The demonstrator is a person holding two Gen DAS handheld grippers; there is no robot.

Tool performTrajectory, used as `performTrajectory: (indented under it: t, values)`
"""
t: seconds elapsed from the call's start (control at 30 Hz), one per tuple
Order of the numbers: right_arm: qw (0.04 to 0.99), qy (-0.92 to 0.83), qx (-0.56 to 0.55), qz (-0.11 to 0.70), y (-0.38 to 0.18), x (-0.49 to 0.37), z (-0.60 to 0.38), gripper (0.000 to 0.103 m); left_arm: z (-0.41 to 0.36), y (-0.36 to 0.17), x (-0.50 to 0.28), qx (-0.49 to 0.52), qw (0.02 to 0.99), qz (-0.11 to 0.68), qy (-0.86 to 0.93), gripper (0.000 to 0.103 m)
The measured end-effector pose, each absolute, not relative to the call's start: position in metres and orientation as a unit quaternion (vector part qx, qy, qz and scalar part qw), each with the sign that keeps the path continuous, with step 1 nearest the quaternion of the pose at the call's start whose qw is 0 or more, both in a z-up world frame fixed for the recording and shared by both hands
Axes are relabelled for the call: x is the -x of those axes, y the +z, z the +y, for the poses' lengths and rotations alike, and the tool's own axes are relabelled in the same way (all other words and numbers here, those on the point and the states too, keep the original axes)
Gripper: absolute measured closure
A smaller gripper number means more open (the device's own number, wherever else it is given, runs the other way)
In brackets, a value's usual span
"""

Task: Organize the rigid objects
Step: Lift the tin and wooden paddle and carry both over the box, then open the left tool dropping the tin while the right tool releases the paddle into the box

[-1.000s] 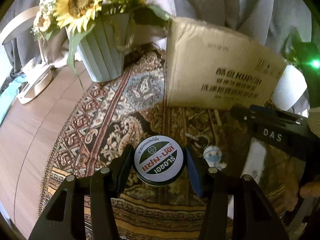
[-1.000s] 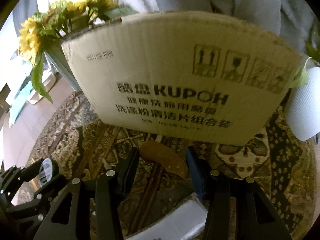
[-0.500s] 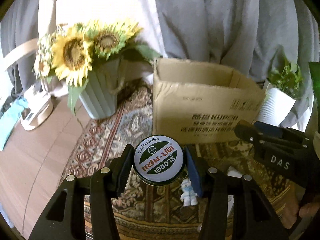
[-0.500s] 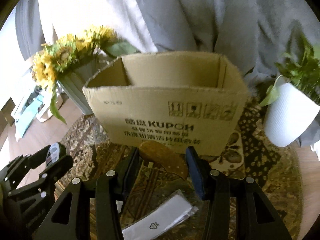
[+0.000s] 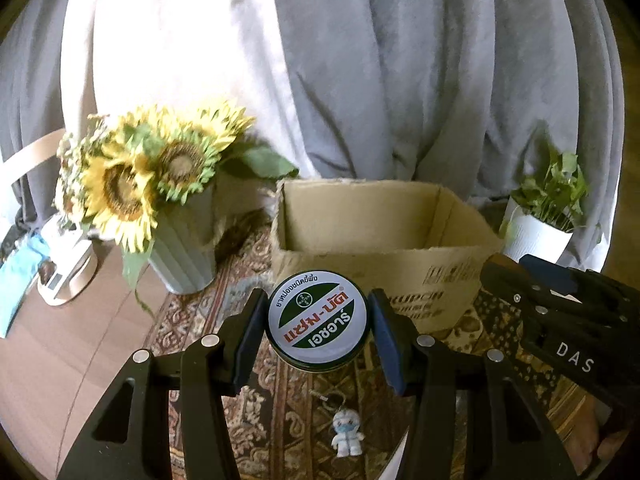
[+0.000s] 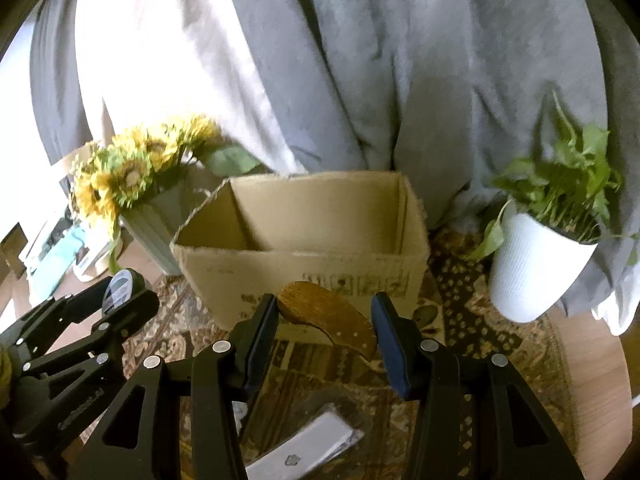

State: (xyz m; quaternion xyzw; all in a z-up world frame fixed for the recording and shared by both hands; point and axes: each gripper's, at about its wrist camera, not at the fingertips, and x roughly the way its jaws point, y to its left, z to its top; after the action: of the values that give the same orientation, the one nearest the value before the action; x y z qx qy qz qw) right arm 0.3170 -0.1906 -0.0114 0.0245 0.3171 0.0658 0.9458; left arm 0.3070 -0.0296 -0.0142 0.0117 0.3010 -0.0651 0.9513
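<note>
Left wrist view: left gripper (image 5: pixel 318 326) pinches a round flat metal tin (image 5: pixel 317 321) by its sides between 2 blue pads; glossy white lid with green and red print faces the camera. Tin is held off the patterned rug (image 5: pixel 192 320), in front of the near wall of an open cardboard box (image 5: pixel 404 268). Box is plain brown corrugated, rectangular, flaps off or folded, black print on the front; what shows of the inside looks bare. Below the tin, a small white figurine keychain (image 5: pixel 346 432) lies on the rug. Ribbed pale-green vase (image 5: pixel 184 248) with fake sunflowers (image 5: pixel 120 188) stands left of the box; ribbed white pot (image 5: pixel 536 236) with a leafy plant stands right. Grey draped curtain (image 5: pixel 400 80) behind. Black frame of the other gripper, marked DAS, enters from the right.

Right wrist view: right gripper (image 6: pixel 324 328) grips a curved wooden piece (image 6: pixel 328 320), crescent shaped, brown grain, small pale rivets near 1 end; it spans the blue pads, tilted, just in front of the box (image 6: pixel 300 264). Whether a blade is attached cannot be told. A flat white plastic-wrapped packet (image 6: pixel 308 448) lies on the rug below. Round wooden table (image 6: pixel 592 360) edge shows past the rug at right.
</note>
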Motion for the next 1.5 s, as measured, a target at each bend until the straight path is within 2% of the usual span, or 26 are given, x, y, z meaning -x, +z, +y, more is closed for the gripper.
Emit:
performTrajectory:
  t: [0.9, 1.17, 1.5]
  values:
    - [0.967, 0.05, -0.016, 0.25, 0.045, -0.361, -0.205, 0.053, -0.044, 0.036, -0.377, -0.01, 0.952, 0.294, -0.086, 0.052]
    - [0.958, 0.056, -0.014, 0.28, 0.046, -0.395, -0.206, 0.053, -0.049, 0.037, -0.411, -0.027, 0.942, 0.323, -0.089, 0.052]
    - [0.931, 0.065, -0.02, 0.357, 0.032, -0.448, -0.207, 0.053, -0.058, 0.018, -0.465, -0.031, 0.908, 0.406, -0.102, 0.052]
